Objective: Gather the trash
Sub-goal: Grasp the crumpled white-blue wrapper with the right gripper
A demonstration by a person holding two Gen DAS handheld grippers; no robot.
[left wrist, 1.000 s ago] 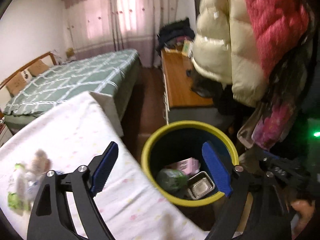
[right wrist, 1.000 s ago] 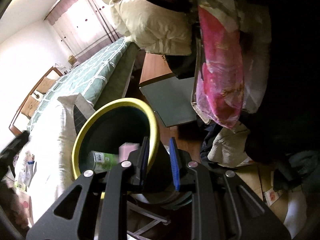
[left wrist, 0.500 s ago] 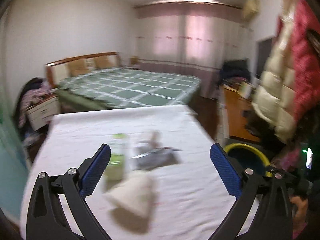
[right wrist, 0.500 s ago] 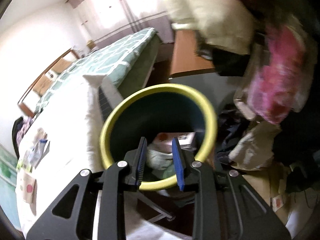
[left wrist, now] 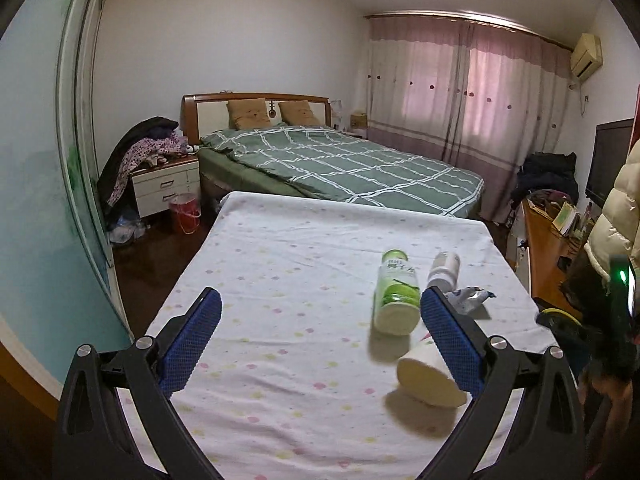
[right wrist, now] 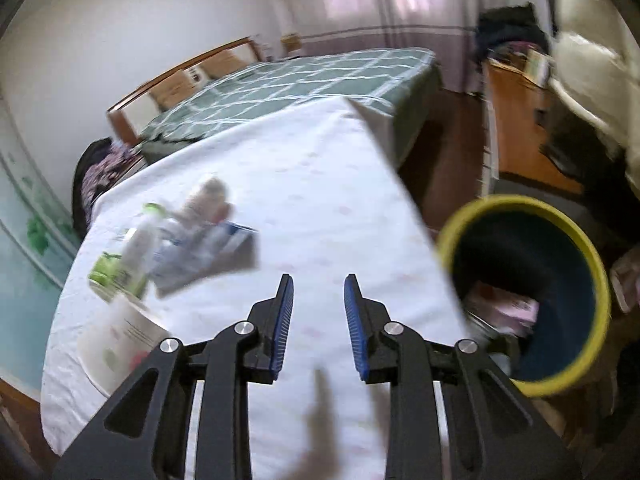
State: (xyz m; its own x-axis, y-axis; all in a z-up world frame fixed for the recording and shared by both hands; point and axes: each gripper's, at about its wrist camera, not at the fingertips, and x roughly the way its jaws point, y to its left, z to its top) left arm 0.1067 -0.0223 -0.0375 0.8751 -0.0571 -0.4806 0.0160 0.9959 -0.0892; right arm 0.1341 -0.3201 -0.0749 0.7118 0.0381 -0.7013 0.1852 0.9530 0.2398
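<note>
Left wrist: left claw [left wrist: 320, 330] gapes empty above green bottle [left wrist: 395, 294].

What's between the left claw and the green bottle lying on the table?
Nothing visible. The left claw is wide open above bare tablecloth, and the green bottle lies just inside its right finger, with a paper cup closer to the camera beside that finger.

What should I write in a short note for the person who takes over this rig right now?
Left gripper: open wide, empty, above the table.
Right gripper: partly open, empty, above the table beside the bin.
Done: some trash lies in the yellow-rimmed bin.
Left on the table: green-labelled bottle, small white bottle, crumpled wrapper, paper cup on its side.
</note>
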